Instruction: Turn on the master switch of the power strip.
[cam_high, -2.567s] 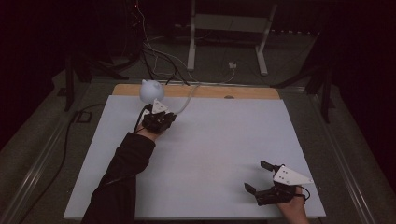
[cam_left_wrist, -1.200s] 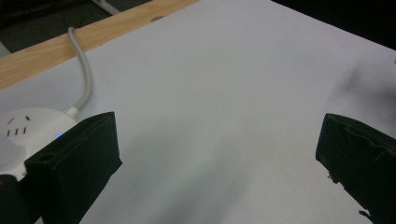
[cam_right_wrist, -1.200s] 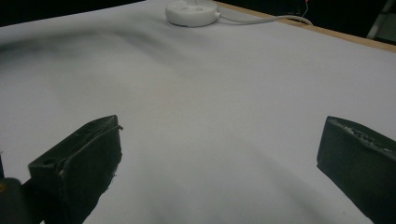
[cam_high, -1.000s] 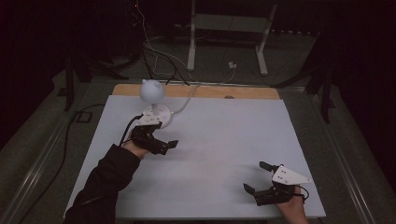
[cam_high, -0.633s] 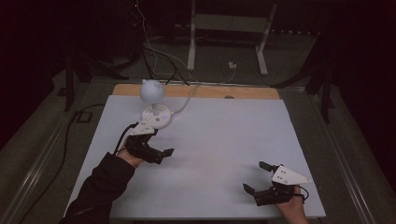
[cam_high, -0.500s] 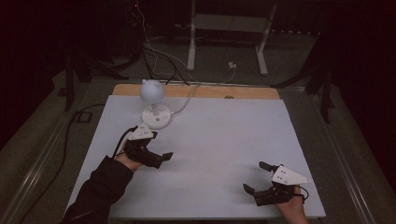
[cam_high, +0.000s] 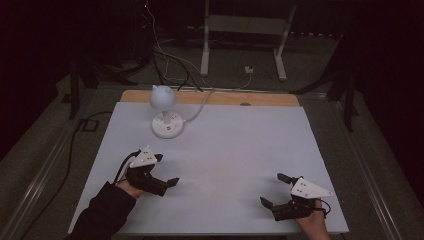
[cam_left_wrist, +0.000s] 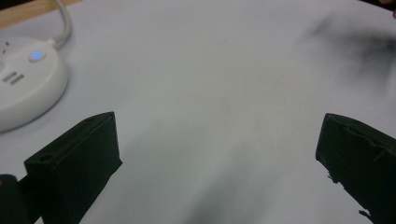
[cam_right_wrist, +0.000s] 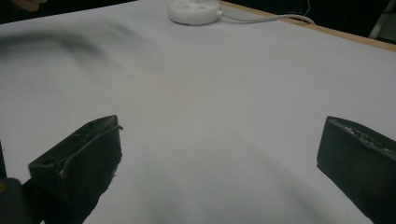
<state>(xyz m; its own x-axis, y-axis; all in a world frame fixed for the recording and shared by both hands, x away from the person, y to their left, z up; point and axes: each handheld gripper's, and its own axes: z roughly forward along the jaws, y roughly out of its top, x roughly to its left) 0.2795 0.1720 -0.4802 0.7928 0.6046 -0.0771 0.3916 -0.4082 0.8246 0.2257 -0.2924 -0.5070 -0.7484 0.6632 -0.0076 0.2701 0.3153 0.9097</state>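
a white sheet covers the table — its wooden edge shows at the far side, white stand legs beyond.

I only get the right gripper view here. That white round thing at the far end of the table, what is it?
Observer: The base of a small lamp; the high view shows a round white head on a short stem above it.
Operator: Is it switched on somehow?
Observer: The left gripper view shows a small blue light glowing on the base; the head itself looks unlit.
Operator: Is the other gripper holding it?
Observer: No. The left gripper sits open on the table, short of the lamp, nothing between its jaws.
Operator: And mine?
Observer: The right gripper rests open near the table's front right corner, far from the lamp.
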